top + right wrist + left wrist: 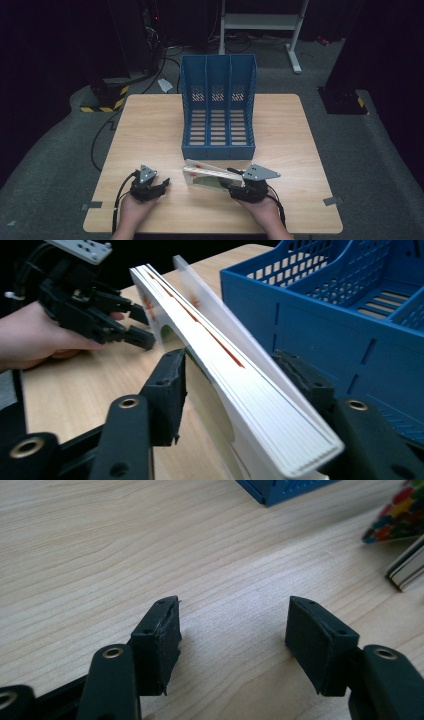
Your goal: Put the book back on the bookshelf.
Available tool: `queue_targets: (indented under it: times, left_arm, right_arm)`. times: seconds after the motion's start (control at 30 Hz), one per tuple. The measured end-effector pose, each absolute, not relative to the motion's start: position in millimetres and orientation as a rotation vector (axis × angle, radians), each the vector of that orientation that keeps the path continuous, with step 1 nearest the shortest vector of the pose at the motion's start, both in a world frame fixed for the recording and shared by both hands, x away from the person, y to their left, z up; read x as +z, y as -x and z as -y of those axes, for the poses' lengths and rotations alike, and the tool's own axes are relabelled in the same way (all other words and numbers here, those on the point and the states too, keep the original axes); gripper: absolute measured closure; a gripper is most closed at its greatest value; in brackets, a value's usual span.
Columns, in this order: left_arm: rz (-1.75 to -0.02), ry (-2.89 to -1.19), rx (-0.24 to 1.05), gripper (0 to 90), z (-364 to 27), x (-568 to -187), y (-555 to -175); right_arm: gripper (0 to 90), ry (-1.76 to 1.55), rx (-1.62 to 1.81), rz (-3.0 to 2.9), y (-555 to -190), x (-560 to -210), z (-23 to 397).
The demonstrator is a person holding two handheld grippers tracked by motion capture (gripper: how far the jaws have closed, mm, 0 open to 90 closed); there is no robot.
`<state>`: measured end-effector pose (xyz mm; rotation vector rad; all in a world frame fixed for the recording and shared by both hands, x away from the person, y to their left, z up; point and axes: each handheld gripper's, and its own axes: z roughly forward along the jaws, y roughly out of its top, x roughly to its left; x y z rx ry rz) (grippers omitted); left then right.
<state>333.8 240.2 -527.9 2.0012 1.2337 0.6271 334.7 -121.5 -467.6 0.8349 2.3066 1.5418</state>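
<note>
A book (235,390) is clamped on edge in the right gripper (235,390), just before the blue file rack (218,100); the left gripper (232,630) is held agape above bare table (125,555).

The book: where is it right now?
In the high view the book stands on edge near the table's front, clamped in the right tool, just before the blue file rack.

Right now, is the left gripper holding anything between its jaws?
No, the left gripper has its jaws spread apart with just bare wooden table between them.
</note>
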Motion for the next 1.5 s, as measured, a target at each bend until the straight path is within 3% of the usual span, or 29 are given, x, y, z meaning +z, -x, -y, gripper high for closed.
queue_targets:
  times: [0.27, 0.7, 0.97, 1.5]
  left_arm:
    - [-1.242, -1.999, 0.617, 38.8, -241, -528, -334]
    - [-1.232, -2.004, 0.606, 39.3, -241, -528, -334]
    - [-1.231, -2.006, 0.606, 39.3, -241, -528, -334]
    - [-1.228, -2.004, 0.614, 40.2, -240, -528, -334]
  right_arm:
    - [73.8, -0.767, 1.559, -2.297, -323, -463, 121]
    - [65.8, -0.885, 1.492, -2.286, -321, -454, 107]
    - [70.3, -0.922, 1.421, -2.288, -323, -452, 103]
    - [70.9, -0.912, 1.358, -2.325, -325, -452, 96]
